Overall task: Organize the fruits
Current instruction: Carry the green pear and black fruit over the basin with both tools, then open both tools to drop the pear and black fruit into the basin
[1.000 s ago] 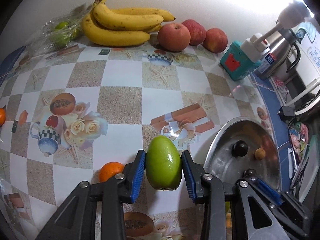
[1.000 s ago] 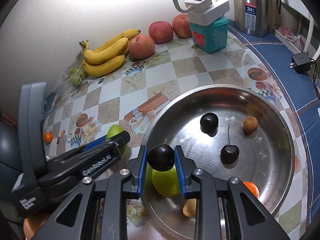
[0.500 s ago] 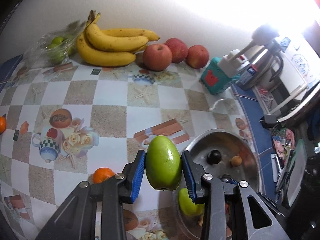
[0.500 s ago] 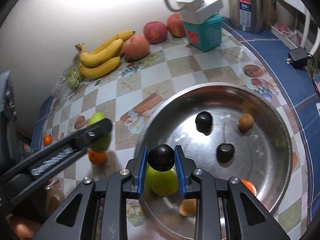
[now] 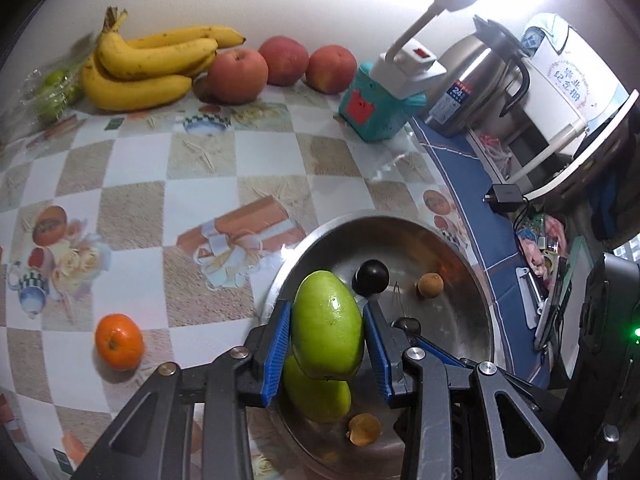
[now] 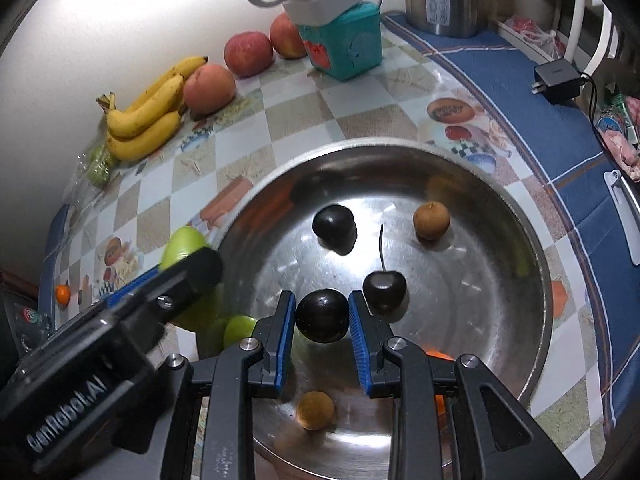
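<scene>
Left wrist view: a green fruit (image 5: 327, 326) is clamped between the blue pads of the left gripper (image 5: 327, 344), whose jaws are only as wide as the fruit. A second ago that fruit was seen over the checked cloth (image 5: 132, 200), with the bowl (image 5: 476, 320) low at the right of the frame; now it hangs over the bowl's left rim, above a second green fruit (image 5: 320, 396) that lies inside. The orange (image 5: 119, 342) is left on the cloth at the lower left.

Right wrist view: a dark cherry (image 6: 322, 315) is pinched in the right gripper (image 6: 322, 334), jaws nearly closed on it. It is held at the lower middle of the frame, over the bowl floor, just beside a stemmed cherry (image 6: 385, 286). Compared with a second ago, the bowl fills more of the frame, so this gripper has been brought closer to the bowl floor.

Both fruits are judged to be ready for release into the bowl. The green fruit is set over its twin, so rolling on release is a risk. Bananas (image 5: 148, 68), apples (image 5: 238, 76) and the orange are not yet gathered, so the task is judged only partly done.
</scene>
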A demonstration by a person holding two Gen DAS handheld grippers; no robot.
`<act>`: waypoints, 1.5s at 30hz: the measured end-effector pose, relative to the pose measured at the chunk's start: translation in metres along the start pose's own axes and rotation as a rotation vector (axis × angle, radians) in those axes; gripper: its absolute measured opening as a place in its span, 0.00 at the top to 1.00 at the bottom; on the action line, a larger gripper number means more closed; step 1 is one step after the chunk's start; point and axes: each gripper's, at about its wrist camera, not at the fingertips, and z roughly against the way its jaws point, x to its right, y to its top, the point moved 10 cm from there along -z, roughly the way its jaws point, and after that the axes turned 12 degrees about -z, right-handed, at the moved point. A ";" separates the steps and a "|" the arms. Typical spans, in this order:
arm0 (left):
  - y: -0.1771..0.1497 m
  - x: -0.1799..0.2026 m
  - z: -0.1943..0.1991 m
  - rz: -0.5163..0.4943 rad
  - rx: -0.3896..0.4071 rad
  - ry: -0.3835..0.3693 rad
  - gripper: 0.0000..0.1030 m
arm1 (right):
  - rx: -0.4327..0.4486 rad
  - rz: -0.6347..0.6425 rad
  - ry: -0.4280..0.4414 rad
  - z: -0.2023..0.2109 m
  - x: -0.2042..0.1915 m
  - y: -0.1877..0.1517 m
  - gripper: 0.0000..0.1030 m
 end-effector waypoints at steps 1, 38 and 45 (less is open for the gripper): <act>-0.001 0.000 -0.002 0.002 -0.003 -0.001 0.62 | -0.004 0.002 -0.005 -0.001 0.001 -0.001 0.72; 0.001 -0.004 -0.004 0.063 0.003 0.001 0.55 | -0.072 -0.016 -0.074 -0.022 0.017 -0.011 0.65; -0.002 -0.019 0.014 0.122 0.001 0.033 0.52 | -0.028 -0.020 -0.046 -0.003 0.014 -0.004 0.65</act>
